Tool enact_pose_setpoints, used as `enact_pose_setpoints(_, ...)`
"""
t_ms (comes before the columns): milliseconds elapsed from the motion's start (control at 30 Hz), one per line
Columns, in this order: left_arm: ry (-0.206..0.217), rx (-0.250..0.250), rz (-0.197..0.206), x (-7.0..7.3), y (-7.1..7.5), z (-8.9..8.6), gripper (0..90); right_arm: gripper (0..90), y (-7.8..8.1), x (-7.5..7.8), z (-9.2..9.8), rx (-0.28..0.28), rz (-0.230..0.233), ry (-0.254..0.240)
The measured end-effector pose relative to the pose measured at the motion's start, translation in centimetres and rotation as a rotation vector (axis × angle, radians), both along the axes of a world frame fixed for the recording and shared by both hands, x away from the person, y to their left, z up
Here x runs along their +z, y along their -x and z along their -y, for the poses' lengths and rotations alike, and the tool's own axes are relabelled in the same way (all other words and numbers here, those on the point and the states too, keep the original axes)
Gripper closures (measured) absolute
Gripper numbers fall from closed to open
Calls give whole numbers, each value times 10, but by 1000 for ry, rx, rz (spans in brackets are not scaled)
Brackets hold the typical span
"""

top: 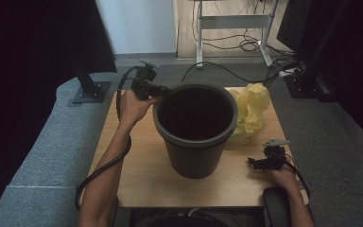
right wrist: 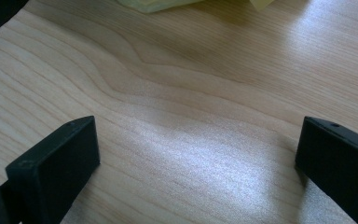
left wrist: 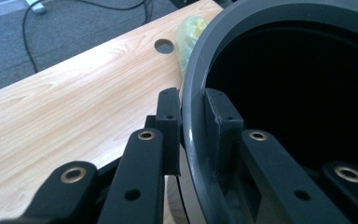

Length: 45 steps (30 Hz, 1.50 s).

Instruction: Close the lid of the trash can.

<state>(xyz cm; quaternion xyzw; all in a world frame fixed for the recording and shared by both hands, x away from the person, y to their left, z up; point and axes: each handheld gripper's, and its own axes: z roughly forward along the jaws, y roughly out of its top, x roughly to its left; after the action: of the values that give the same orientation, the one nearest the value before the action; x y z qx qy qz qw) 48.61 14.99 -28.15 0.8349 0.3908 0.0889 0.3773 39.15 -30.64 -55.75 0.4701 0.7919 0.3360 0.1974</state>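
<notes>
A dark grey plastic bin stands upright in the middle of the wooden table, and its inside looks dark. My left gripper is at the bin's far left rim. In the left gripper view one jaw is outside the rim and the other inside, so the left gripper is shut on it. A crumpled yellow plastic bag lies behind the bin at its right. My right gripper rests low over the table at the front right. Its jaws stand wide apart over bare wood, so the right gripper is open.
The table has a round cable hole near its far edge, close to the bag. Grey carpet surrounds the table. A desk frame and loose cables lie on the floor beyond. A dark stand base sits at the far left.
</notes>
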Motion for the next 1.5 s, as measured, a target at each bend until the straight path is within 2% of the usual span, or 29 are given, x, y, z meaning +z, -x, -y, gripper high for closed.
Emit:
enact_pose_setpoints(433, 4, 0, 24, -5, 3, 0, 741, 0, 0, 0, 0, 0, 0, 0)
enact_pose_setpoints(633, 9, -16, 58, -5, 4, 0, 502, 0, 0, 0, 0, 0, 0, 0)
enact_pose_setpoints(700, 18, -21, 80, -3, 5, -3, 467, 0, 0, 0, 0, 0, 0, 0)
enact_pose_setpoints(800, 15, -14, 110, -2, 6, -7, 328, 0, 0, 0, 0, 0, 0, 0)
enact_pose_setpoints(900, 37, 0, 113, 0, 6, -13, 210, 0, 0, 0, 0, 0, 0, 0)
enact_pose_setpoints(1000, 61, 9, 112, 2, 7, -20, 148, 0, 0, 0, 0, 0, 1, 0)
enact_pose_setpoints(1100, 57, 24, 110, 2, 7, -27, 136, 0, 0, 0, 0, 0, 1, 1)
enact_pose_setpoints(1233, 27, 35, 109, 1, 9, -34, 121, 0, 0, 0, 0, 0, 0, 0)
enact_pose_setpoints(1300, 19, 59, 117, 0, 9, -39, 121, 0, 0, 0, 0, 0, 0, 0)
enact_pose_setpoints(1400, 26, 70, 114, -1, 9, -47, 121, 0, 0, 0, 0, 0, 0, 0)
enact_pose_setpoints(1500, 16, 83, 119, -3, 9, -54, 110, 0, 0, 0, 0, 1, 0, 0)
